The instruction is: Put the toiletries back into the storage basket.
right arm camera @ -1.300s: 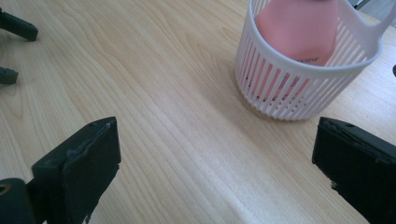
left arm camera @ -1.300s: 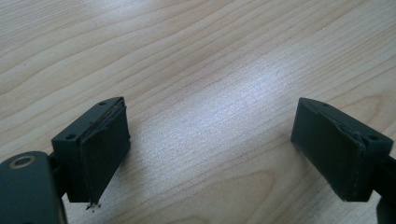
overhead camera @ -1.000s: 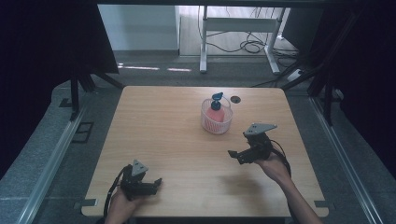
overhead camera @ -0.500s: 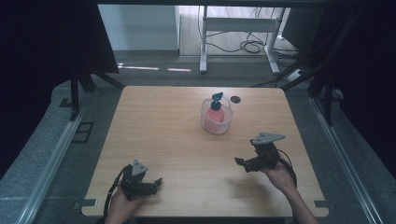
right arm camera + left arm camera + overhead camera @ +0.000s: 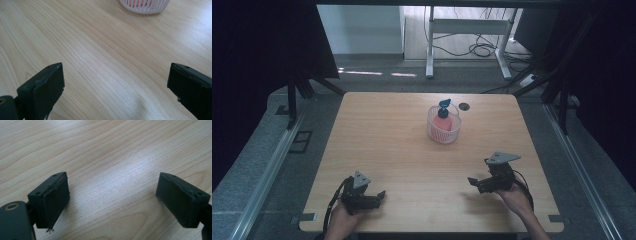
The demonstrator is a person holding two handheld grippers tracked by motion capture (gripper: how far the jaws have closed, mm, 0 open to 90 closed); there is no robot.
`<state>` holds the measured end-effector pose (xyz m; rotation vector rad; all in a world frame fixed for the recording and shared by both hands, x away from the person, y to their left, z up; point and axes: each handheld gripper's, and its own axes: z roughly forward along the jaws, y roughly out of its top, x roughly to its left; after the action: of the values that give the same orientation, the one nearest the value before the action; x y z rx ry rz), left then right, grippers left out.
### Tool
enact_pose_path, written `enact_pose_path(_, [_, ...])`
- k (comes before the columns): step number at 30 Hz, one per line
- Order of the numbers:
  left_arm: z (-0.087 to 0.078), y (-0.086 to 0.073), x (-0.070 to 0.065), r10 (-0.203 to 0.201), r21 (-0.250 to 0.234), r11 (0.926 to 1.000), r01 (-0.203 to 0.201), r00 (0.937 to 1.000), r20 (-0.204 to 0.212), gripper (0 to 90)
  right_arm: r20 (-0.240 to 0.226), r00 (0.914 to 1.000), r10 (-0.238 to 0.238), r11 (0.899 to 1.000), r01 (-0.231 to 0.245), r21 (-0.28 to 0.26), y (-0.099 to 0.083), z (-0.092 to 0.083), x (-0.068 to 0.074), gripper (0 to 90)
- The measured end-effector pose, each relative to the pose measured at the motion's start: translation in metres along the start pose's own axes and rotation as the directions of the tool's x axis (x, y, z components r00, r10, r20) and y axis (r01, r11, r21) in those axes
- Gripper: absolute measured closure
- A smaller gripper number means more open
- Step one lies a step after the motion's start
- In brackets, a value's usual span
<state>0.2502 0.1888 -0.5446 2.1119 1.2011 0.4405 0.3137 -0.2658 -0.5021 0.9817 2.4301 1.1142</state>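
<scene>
Left gripper (image 5: 379,196) low at the surface (image 5: 402,150)'s near edge, fingers (image 5: 51,200) spread wide, right gripper (image 5: 473,182) near its right edge, fingers likewise parted

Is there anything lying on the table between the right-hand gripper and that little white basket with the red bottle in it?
Nothing visible. Between the right gripper, its jaws open, and the white slatted plastic basket holding the red bottle with the blue cap, there is bare light wooden table. The right gripper view shows plain wood up to the basket's base.
</scene>
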Motion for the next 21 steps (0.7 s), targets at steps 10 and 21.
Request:
enact_pose_path(10, [0.000, 0.000, 0.000, 0.001, 0.000, 1.0000, -0.001, 1.0000, 0.000, 11.2, 0.003, 1.0000, 0.008, 1.000, -0.008, 0.012, -0.014, -0.002, 0.001, 0.7])
enact_pose_path(21, [0.000, 0.000, 0.000, -0.001, 0.000, 1.0000, 0.001, 1.0000, 0.000, 11.2, 0.010, 0.9999, 0.005, 0.999, -0.005, 0.045, -0.030, 0.000, 0.003, 0.6])
